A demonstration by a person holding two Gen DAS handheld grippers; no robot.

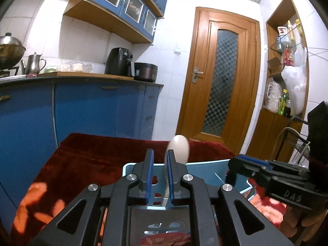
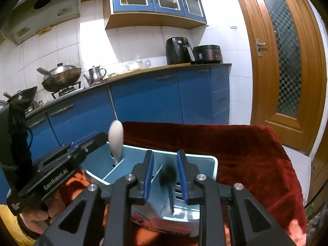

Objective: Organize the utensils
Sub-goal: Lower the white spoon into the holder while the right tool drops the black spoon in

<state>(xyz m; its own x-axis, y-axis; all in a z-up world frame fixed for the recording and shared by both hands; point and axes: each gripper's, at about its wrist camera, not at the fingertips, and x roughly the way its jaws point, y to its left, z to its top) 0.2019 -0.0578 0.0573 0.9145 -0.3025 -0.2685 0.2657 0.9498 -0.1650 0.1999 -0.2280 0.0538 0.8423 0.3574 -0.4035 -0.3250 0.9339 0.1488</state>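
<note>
Two utensils are in play, and we have one at each gripper above a light-blue utensil caddy [image 2: 213,165] that stands on a surface draped in red cloth [image 2: 246,153]. Our left gripper [image 1: 160,174] has its jaws parted, with the handle of a pale spoon [image 1: 178,148] running between them; the spoon stands upright, bowl uppermost, in the caddy's left compartment, and we cannot tell whether the pads touch it, though the gap looks wider than the handle. We judge it already dropped in, upright so that it stays easy to take out. Our right gripper [image 2: 165,174] also has its jaws apart, and between them a dark utensil [image 2: 168,176] with a rounded black head, blurred, points its thin stem down into the compartment nearer the right wall. The blur suggests to us that it is falling or sliding in, not clamped. Dividers split the caddy, so each kind gets its own slot. Both grippers sit close over the rim, presumably to keep the drop short.
</note>
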